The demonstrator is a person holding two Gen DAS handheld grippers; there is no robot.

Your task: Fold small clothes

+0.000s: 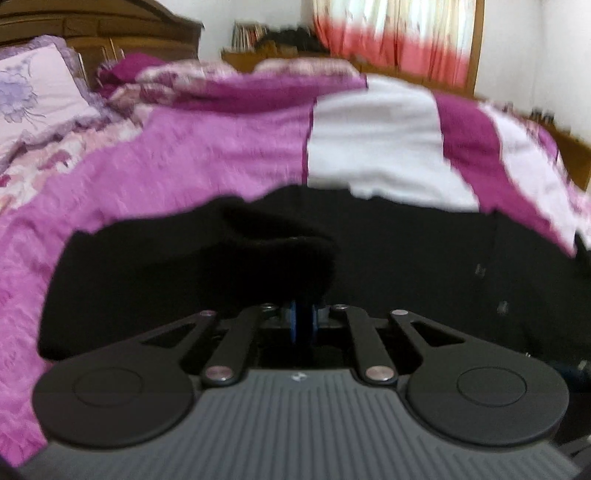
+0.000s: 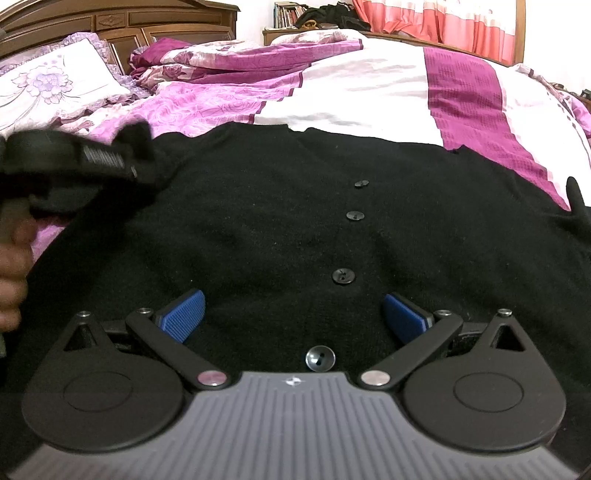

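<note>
A black buttoned cardigan (image 2: pixel 258 229) lies flat on the bed with its row of buttons (image 2: pixel 342 276) facing up. My right gripper (image 2: pixel 293 317) hovers low over its front, blue pads (image 2: pixel 183 319) spread wide with nothing between them. In the left wrist view, my left gripper (image 1: pixel 303 317) has its blue pads nearly together, pinching a bunched black sleeve (image 1: pixel 266 258) that folds over the fingertips above the cardigan's body (image 1: pixel 424 258). The right wrist view shows that left gripper (image 2: pixel 135 155) blurred at the far left, carrying the sleeve end, with a person's hand (image 2: pixel 11 266) behind it.
The bed has a pink, white and magenta bedspread (image 2: pixel 369 96). A floral pillow (image 2: pixel 55 85) and a rumpled blanket (image 2: pixel 229 55) lie by the wooden headboard (image 2: pixel 122 22). A shelf and a pink curtain (image 2: pixel 443 22) stand beyond the bed's far side.
</note>
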